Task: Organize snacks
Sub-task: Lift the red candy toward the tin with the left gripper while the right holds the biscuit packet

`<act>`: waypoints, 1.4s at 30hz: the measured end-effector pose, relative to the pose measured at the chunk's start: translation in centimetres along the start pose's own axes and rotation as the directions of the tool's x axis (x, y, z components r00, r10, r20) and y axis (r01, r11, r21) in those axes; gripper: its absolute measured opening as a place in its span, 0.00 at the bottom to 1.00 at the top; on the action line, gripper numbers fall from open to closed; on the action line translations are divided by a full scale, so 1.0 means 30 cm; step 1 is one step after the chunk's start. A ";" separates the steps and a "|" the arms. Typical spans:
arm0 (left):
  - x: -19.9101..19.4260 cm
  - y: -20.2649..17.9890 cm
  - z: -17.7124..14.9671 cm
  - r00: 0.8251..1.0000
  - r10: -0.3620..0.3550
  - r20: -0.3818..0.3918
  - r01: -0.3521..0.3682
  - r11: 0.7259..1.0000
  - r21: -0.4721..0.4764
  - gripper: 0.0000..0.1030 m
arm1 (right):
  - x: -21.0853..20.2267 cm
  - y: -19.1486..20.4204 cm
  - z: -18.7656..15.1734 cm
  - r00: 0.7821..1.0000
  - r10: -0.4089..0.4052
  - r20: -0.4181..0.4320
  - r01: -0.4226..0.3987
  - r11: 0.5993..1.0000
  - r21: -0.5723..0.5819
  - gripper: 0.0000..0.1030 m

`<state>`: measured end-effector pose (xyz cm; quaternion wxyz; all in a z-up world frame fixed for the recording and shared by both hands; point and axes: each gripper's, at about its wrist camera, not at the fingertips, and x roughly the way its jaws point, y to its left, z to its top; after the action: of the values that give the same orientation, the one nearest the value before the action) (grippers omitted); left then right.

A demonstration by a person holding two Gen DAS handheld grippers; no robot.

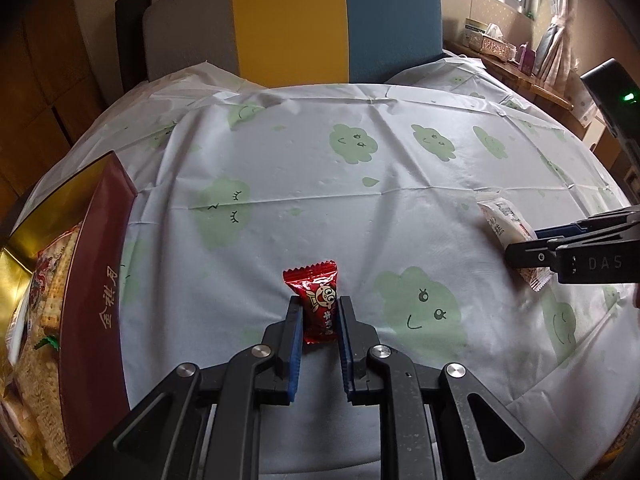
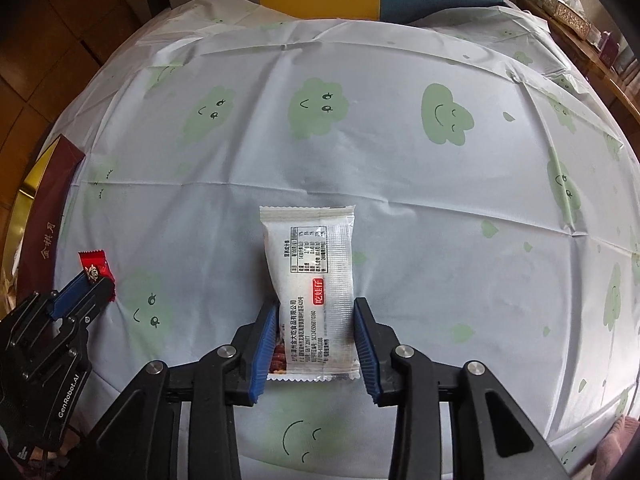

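Note:
A small red candy in a crinkled wrapper stands between the blue pads of my left gripper, which is shut on it just above the tablecloth. The right wrist view shows the same candy in the left gripper at the lower left. A white snack packet, printed side up, lies lengthwise in my right gripper, both pads pressing its long edges. From the left wrist view, the packet and right gripper are at the right edge.
A maroon and gold box holding several snacks sits at the table's left edge, also in the right wrist view. A cloud-print tablecloth covers the table. A grey, yellow and blue chair back stands behind; a cluttered wooden shelf is far right.

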<state>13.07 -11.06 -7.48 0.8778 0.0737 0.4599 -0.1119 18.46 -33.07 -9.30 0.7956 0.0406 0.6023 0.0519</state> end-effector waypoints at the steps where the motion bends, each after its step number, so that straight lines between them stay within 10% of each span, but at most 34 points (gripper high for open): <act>1: 0.000 0.000 0.000 1.000 -0.001 0.001 0.001 1.000 -0.001 0.16 | -0.005 0.000 0.000 1.000 -0.006 0.000 0.006 1.000 -0.012 0.39; 42: -0.295 0.104 -0.030 0.995 -0.011 0.102 0.017 0.998 -0.054 0.15 | -0.007 0.154 -0.081 0.994 -0.097 0.049 0.104 0.982 -0.159 0.39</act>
<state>8.30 -6.72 -0.61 0.9010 0.0408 0.4180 -0.1091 15.92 -28.50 -9.17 0.8099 -0.0533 0.5811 0.0594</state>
